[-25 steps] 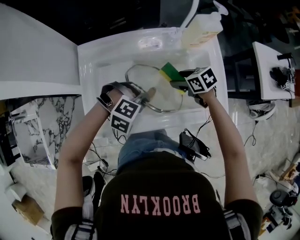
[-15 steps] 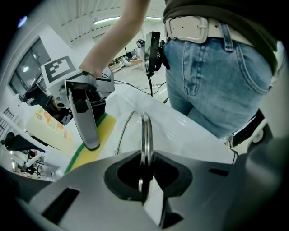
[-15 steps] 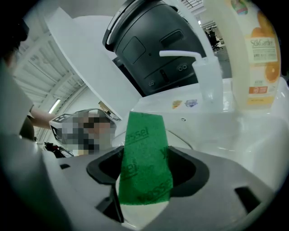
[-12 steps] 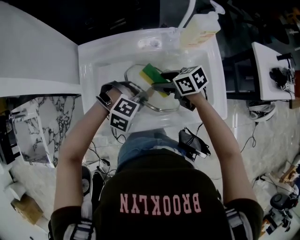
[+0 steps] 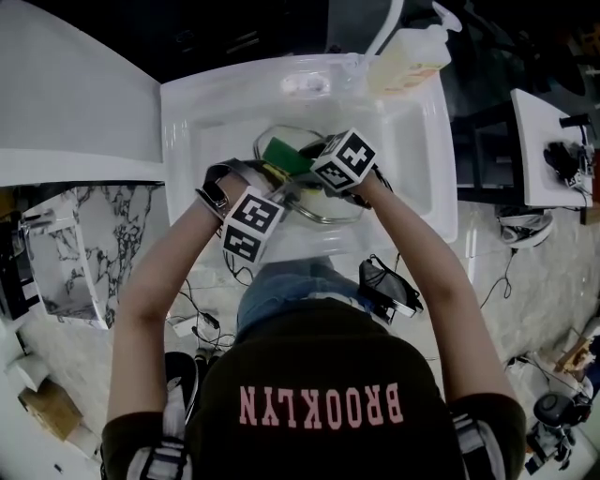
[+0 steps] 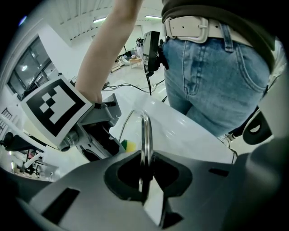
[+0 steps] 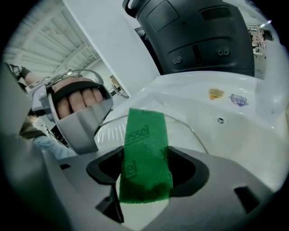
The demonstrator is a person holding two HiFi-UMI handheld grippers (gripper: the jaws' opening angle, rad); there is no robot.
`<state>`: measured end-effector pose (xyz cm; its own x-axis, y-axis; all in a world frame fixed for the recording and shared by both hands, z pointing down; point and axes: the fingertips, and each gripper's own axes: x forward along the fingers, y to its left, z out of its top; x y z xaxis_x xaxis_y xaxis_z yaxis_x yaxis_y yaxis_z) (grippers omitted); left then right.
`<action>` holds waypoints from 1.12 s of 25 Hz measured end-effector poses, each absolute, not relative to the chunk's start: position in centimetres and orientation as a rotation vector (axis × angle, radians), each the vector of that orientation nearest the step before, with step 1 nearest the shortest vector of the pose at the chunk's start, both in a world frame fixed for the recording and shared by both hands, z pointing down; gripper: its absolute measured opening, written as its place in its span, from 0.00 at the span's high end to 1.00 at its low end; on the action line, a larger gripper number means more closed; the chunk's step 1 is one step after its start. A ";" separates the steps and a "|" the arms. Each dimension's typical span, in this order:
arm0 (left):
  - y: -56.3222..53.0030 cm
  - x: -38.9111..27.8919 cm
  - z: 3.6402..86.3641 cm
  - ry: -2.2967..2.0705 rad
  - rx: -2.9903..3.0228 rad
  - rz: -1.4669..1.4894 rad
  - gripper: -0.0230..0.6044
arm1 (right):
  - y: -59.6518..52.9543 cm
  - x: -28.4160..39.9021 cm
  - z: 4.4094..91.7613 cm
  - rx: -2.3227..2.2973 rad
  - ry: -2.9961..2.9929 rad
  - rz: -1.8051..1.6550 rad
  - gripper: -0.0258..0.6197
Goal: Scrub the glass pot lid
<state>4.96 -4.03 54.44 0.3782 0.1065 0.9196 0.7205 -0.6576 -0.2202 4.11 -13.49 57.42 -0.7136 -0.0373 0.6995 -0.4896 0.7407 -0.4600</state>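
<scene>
The glass pot lid [image 5: 330, 208] lies tilted in the white sink [image 5: 197, 122]. My left gripper [image 5: 291, 192] is shut on its metal rim [image 6: 145, 133], which stands edge-on between the jaws. My right gripper [image 5: 300, 167] is shut on a green and yellow sponge [image 5: 281, 153], held over the lid's left half. In the right gripper view the sponge [image 7: 145, 153] fills the jaws, the lid's glass [image 7: 106, 131] lies just beyond it, and the left gripper [image 7: 79, 119] is at the left. The sponge's corner [image 6: 127, 145] shows in the left gripper view.
A pale soap bottle [image 5: 410, 52] stands at the sink's back right corner beside the faucet [image 5: 386, 23]. The sink's drain [image 7: 220, 120] lies beyond the lid. A white counter [image 5: 75, 103] runs to the left. The person's body is close against the sink's front edge.
My right gripper has swept left across the lid with the sponge, from the lid's right side to its left half. The left gripper has kept its hold on the rim.
</scene>
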 end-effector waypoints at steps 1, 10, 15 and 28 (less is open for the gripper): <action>-4.0 4.9 54.5 -0.710 -2.023 -1.289 0.90 | -13.5 4.0 57.7 0.376 -2.250 0.854 0.52; -4.2 4.7 54.6 -0.719 -2.010 -1.310 0.90 | -14.1 4.6 60.2 0.377 -2.169 0.953 0.52; -4.2 4.6 54.5 -0.718 -2.011 -1.308 0.90 | -14.7 6.0 62.2 0.416 -2.096 1.000 0.52; -4.2 4.6 54.5 -0.726 -2.017 -1.291 0.90 | -15.4 11.9 67.8 0.578 -1.893 1.103 0.52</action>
<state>4.56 -4.22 54.45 0.3685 0.1135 0.9227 0.7290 -0.6511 -0.2111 11.87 -15.37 67.81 -0.5333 0.0247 0.8455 -0.7234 0.5047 -0.4710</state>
